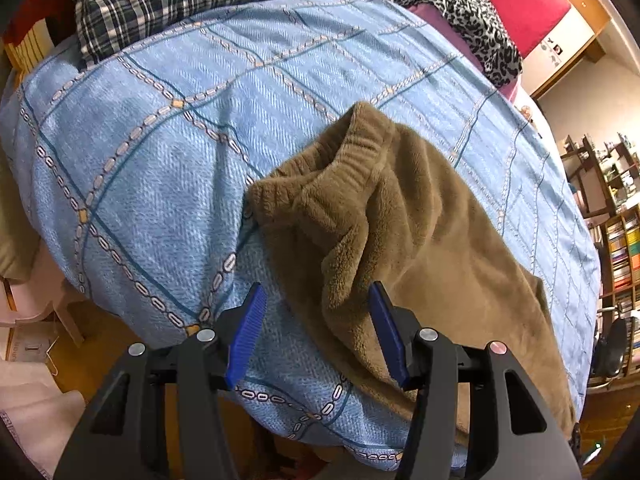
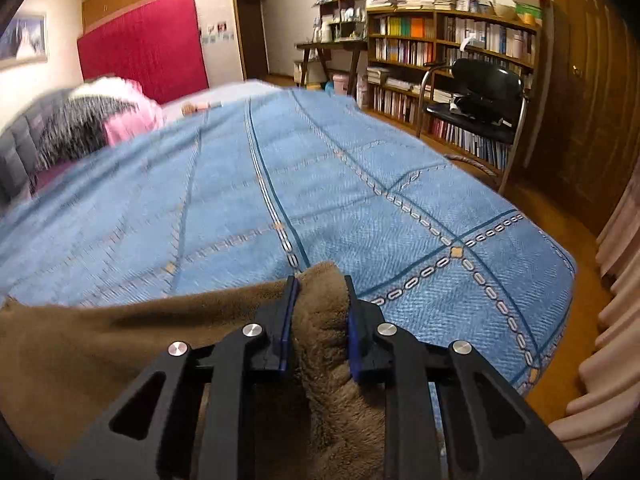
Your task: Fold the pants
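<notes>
Brown fleece pants (image 1: 420, 240) lie on a blue patterned bedcover (image 1: 160, 160), their ribbed elastic waistband (image 1: 352, 152) bunched and standing up. My left gripper (image 1: 317, 292) hovers open over the pants' near left edge. A raised fold of fleece sits by its right pad (image 1: 384, 332), and the left pad is over bare cover. In the right wrist view my right gripper (image 2: 321, 282) is shut on a thick bunch of the pants (image 2: 100, 340), which trail off to the left across the bedcover (image 2: 320, 180).
A dark plaid cloth (image 1: 160, 0) and a leopard-print cloth (image 1: 460, 8) lie at the far end of the bed. Beyond the bed stand a bookshelf (image 2: 440, 52) and a black chair (image 2: 476, 96). Pink curtains (image 2: 612, 320) hang at the right.
</notes>
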Demonstrator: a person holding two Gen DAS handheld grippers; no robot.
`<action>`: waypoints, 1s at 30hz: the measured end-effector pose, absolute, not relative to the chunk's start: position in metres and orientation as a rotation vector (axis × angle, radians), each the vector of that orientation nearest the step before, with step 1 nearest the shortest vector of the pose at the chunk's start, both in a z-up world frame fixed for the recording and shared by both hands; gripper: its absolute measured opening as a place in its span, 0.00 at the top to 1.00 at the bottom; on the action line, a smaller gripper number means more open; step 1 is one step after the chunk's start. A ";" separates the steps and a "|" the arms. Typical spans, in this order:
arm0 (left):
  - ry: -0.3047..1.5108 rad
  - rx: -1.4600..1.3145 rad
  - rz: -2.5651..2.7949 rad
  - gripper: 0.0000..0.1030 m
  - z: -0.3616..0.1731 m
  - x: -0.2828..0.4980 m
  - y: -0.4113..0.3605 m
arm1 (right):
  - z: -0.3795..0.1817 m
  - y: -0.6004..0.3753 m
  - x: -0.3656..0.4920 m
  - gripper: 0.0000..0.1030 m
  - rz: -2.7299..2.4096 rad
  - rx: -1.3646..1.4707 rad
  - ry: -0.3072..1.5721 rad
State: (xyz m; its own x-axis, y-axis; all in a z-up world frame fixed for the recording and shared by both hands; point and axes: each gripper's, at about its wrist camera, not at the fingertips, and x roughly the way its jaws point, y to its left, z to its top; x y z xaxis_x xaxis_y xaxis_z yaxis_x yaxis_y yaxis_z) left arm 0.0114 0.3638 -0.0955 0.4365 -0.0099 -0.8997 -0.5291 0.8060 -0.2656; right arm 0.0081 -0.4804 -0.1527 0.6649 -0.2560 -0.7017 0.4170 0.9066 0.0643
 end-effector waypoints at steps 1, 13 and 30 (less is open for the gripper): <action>1.088 -0.574 0.347 0.48 -0.099 0.011 0.365 | -0.161 -0.482 0.011 0.79 -0.383 0.231 0.768; 0.984 -0.636 0.457 0.48 -0.085 -0.017 0.410 | -0.149 -0.496 -0.023 0.49 -0.437 0.344 0.671; 1.070 -0.565 0.406 0.35 -0.126 0.027 0.383 | -0.121 -0.376 0.002 0.48 -0.214 0.243 0.708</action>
